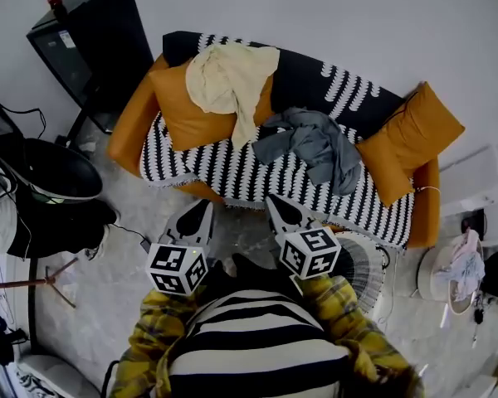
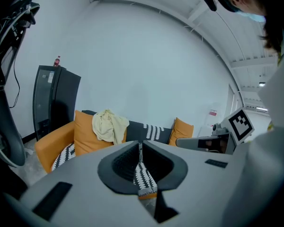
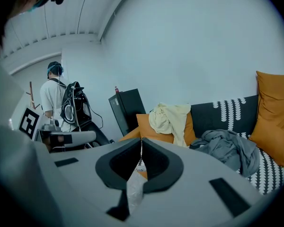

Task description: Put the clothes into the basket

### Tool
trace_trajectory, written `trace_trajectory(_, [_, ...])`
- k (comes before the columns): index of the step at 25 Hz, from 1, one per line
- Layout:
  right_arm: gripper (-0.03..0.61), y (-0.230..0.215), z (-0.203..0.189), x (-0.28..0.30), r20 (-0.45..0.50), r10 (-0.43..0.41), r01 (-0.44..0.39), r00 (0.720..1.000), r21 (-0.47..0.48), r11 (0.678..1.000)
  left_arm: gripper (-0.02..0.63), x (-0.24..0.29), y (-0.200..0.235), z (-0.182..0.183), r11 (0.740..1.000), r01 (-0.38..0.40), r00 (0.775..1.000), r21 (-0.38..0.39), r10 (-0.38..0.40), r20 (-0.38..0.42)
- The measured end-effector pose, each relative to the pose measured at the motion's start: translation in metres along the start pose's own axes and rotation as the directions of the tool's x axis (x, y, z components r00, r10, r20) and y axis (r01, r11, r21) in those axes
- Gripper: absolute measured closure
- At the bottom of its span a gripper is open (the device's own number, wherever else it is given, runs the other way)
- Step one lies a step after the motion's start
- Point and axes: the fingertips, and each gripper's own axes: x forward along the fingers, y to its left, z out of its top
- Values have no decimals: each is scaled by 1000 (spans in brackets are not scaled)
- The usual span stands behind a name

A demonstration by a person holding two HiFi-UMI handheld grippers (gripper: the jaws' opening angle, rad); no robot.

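Note:
A cream garment (image 1: 228,77) hangs over the left orange cushion of the sofa (image 1: 232,177); it also shows in the left gripper view (image 2: 110,126) and the right gripper view (image 3: 169,119). A grey garment (image 1: 311,143) lies crumpled on the striped seat (image 3: 229,150). A white slatted basket (image 1: 365,264) stands on the floor just right of my right gripper. My left gripper (image 1: 201,210) (image 2: 140,148) and right gripper (image 1: 280,206) (image 3: 141,148) are side by side in front of the sofa, pointing at it. Both are shut with nothing between the jaws.
A black cabinet (image 1: 95,44) with a red bottle on top stands left of the sofa. A dark chair (image 1: 54,172) and cables are at far left. A round white stand with cloth (image 1: 458,272) is at right. A person in white (image 3: 52,96) stands behind.

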Motion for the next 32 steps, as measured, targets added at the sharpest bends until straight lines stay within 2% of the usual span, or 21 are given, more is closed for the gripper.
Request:
trace_trajectory(7, [552, -9, 24, 48, -16, 38, -38, 999, -26, 999, 578, 34, 39, 10, 998, -26, 1000, -60, 26, -4])
trace_trajectory(12, [551, -34, 42, 93, -26, 59, -60, 998, -16, 998, 578, 68, 59, 23, 997, -52, 999, -62, 52, -2])
trace_trajectory(19, [549, -64, 81, 164, -50, 149, -151, 988, -49, 987, 578, 124, 90, 52, 989, -109, 994, -101, 111, 22])
trace_trajectory(20, [543, -67, 86, 174, -56, 164, -166, 985, -51, 985, 578, 131, 95, 57, 988, -120, 992, -101, 122, 20])
trace_trajectory(23, [457, -78, 97, 201, -91, 203, -210, 975, -70, 975, 578, 148, 106, 68, 981, -156, 987, -111, 159, 17])
trace_trajectory(28, [429, -97, 113, 246, -119, 218, -231, 969, -108, 967, 578, 169, 127, 79, 969, -217, 976, -121, 220, 7])
trace_trajectory(32, [383, -109, 119, 282, -143, 222, -241, 964, -134, 961, 578, 185, 144, 82, 957, -255, 967, -136, 256, -7])
